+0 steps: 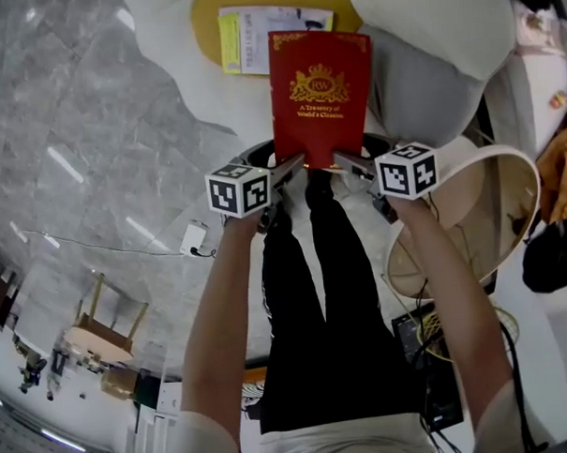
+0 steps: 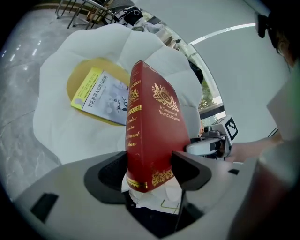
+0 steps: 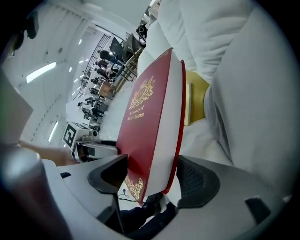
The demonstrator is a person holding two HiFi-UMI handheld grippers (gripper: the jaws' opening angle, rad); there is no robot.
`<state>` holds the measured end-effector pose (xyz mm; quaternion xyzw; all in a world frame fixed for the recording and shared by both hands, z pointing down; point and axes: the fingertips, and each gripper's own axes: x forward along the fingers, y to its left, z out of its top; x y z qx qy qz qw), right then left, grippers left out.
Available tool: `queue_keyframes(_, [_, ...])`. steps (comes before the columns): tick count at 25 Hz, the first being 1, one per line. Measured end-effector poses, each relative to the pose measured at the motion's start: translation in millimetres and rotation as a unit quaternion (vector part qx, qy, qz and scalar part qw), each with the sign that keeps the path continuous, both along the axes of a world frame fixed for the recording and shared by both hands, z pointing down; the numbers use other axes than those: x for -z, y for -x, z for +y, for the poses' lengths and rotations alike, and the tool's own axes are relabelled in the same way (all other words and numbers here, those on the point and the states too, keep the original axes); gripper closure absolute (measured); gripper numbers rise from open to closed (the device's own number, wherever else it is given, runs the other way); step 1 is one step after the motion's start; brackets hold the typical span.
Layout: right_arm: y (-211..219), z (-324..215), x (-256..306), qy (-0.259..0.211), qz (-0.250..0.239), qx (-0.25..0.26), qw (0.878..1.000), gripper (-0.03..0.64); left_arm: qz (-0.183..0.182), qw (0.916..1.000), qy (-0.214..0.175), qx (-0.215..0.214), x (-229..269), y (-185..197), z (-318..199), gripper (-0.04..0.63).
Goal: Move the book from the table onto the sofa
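Grey left gripper (image 2: 150, 171): shut on the near, spine-side corner of the book (image 2: 151, 123), dark pads pressed to the front and back covers.
Grey right gripper (image 3: 152, 176): clamped on the same near edge at the page-side corner, one jaw on the front cover, one on the back.
Marker cube (image 1: 237, 190): black-and-white squares, on top of the left gripper; a matching one on the right.
Black trousers (image 1: 315, 295): straight below the grippers and the book's near edge.
Book: red hardcover, held between both grippers side by side, front cover turned up to the head view, reaching away from the jaws over the sofa (image 1: 444, 26); touching the seat or not, cannot tell.
Cover writing: gold crest with "RW", beneath it "A Treasury of World's Classics"; gold ornament in the corners.
Spine writing: gold lettering, only partly legible.
Booklet (image 1: 257, 39): yellow and white, lying flat just beyond the book's far edge; print too small to read.
Yellow cushion (image 1: 207, 27): under the booklet, set among white cushions.
Sofa: white, puffy, rising behind and to the right of the book.
Floor (image 1: 73, 136): grey marbled, left of the sofa.
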<state>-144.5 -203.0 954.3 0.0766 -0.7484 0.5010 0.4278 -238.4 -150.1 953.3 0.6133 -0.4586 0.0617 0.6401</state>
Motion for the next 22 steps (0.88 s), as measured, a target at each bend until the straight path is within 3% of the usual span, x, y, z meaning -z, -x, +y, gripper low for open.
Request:
queue_keyframes(7, [9.3,-26.1,-46.1,-0.003,0.035,-0.009,0.999,0.287,0.007,0.9994,0.031,0.013,-50.4,9.2,-21.4,0.299])
queue_keyframes(12, [7.4,-33.6,-66.3,0.004,0.07,-0.023,0.997,0.285,0.036,0.9966,0.068,0.032,-73.6,2.1,-25.1,0.301])
queue_keyframes(14, [6.4,-34.6,-71.9,-0.008,0.086,-0.016,0.996,0.284,0.024,0.9967,0.074,0.023,-80.2,1.8,-24.1,0.301])
queue_keyframes(17, [6.2,-43.1,-71.7,-0.067,0.115,0.003,0.991,0.282,-0.02,0.997,0.075,-0.003,-83.2,7.4,-23.4,0.294])
queue_keyframes(22, [5.9,-55.2,-36.5,-0.108,0.108,-0.041,0.987,0.284,-0.061,0.9971,0.044,0.011,-49.9,23.3,-25.1,0.295])
